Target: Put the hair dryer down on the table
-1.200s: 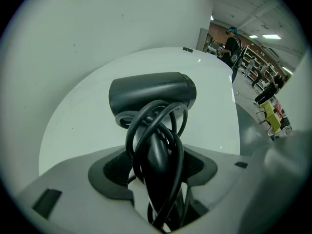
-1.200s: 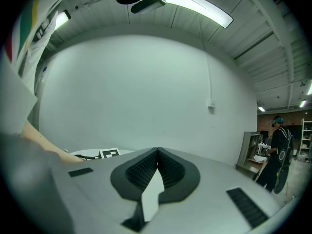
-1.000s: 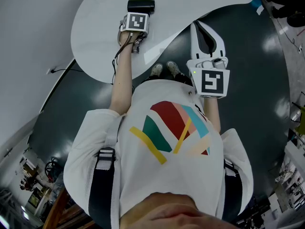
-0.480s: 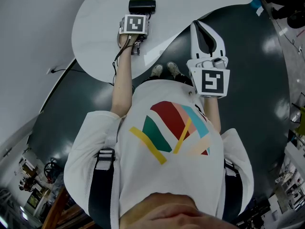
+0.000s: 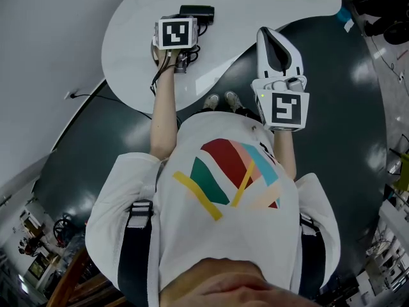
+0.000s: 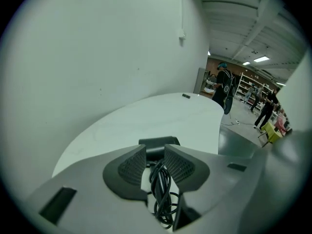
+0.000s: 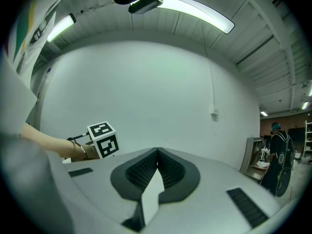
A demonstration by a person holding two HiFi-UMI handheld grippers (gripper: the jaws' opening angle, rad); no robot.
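Hair dryer (image 5: 197, 11) lies on the table (image 5: 268, 5), back from its near edge.
Your left hand-held gripper (image 6: 155, 154), above it, has just been closing to a narrow gap and pinches nothing; your right hand-held gripper (image 7: 157, 155) is closed and empty.

I am stretching my left arm (image 5: 163, 114) forward, bare forearm straight, and the left gripper (image 6: 155, 151) is tilting downward. Its jaws have just been closing; the pads (image 6: 132, 165) are standing slightly apart, gripping nothing. I am holding my right arm (image 5: 285, 151) bent close to my chest, and the right gripper (image 7: 157, 156) is pointing level ahead, jaws pressed together.
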